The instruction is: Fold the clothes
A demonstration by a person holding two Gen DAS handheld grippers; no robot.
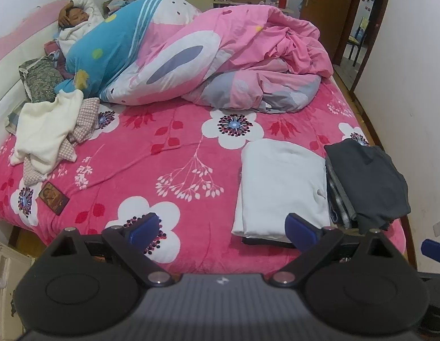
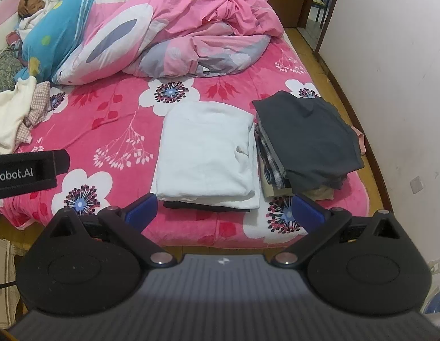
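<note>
**Operator A:** Status check. Our left gripper (image 1: 222, 228) and right gripper (image 2: 224, 209) both hang over the near edge of the bed (image 1: 191, 244), jaws spread wide, holding nothing.

**Operator B:** Confirmed. Where is the unfolded stock?

**Operator A:** A cream fleece garment (image 1: 46, 130) lies crumpled on a checked garment (image 1: 85, 119) at the far left of the bed, well apart from both grippers. We judge both soft, light and limp; the fleece will bunch. We recommend taking hold at a hem or shoulder edge, one gripper per corner.

**Operator B:** Containers?

**Operator A:** None in view. Finished items sit directly on the bed: a folded white garment (image 2: 205, 147) atop a dark one, and beside it a stack topped by a dark grey garment (image 2: 302, 130).
</note>
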